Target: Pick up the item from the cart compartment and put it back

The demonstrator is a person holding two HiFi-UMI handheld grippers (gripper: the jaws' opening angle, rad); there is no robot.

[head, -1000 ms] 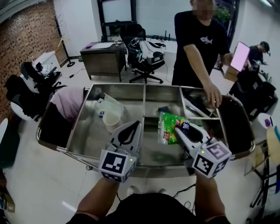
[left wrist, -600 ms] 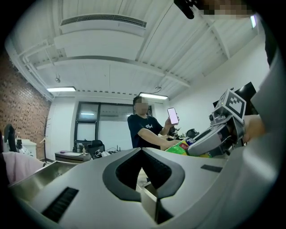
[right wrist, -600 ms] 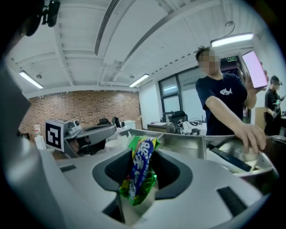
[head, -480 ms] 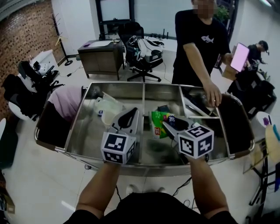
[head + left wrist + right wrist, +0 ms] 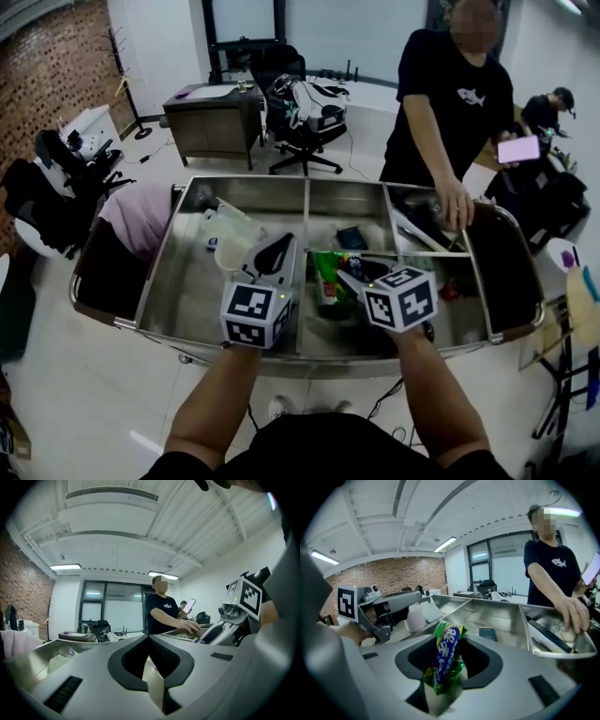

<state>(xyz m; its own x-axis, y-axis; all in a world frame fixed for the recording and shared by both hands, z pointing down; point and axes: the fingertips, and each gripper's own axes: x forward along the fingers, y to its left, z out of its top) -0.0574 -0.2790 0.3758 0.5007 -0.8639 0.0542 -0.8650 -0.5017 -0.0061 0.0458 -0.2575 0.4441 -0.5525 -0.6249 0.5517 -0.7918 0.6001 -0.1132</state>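
A green snack bag [image 5: 327,275] with blue print hangs between the jaws of my right gripper [image 5: 345,271], low over the middle compartment of the steel cart [image 5: 309,181]. In the right gripper view the bag [image 5: 447,654] stands crumpled and upright in the gripper [image 5: 449,641], still pinched. Those jaws are opening. My left gripper [image 5: 278,247] hovers over the divider between the left and middle compartments. Its jaws meet with nothing between them [image 5: 149,637].
A white cup and a clear plastic container [image 5: 232,236] lie in the left compartment. A dark card [image 5: 352,237] lies at the back of the middle one. A standing person's hand [image 5: 457,210] rests on the right compartments. A pink cloth [image 5: 141,214] hangs off the cart's left end.
My right gripper moved left and towards me with the green bag, which now hangs edge-on. The left gripper barely shifted. The standing person lowered the phone.
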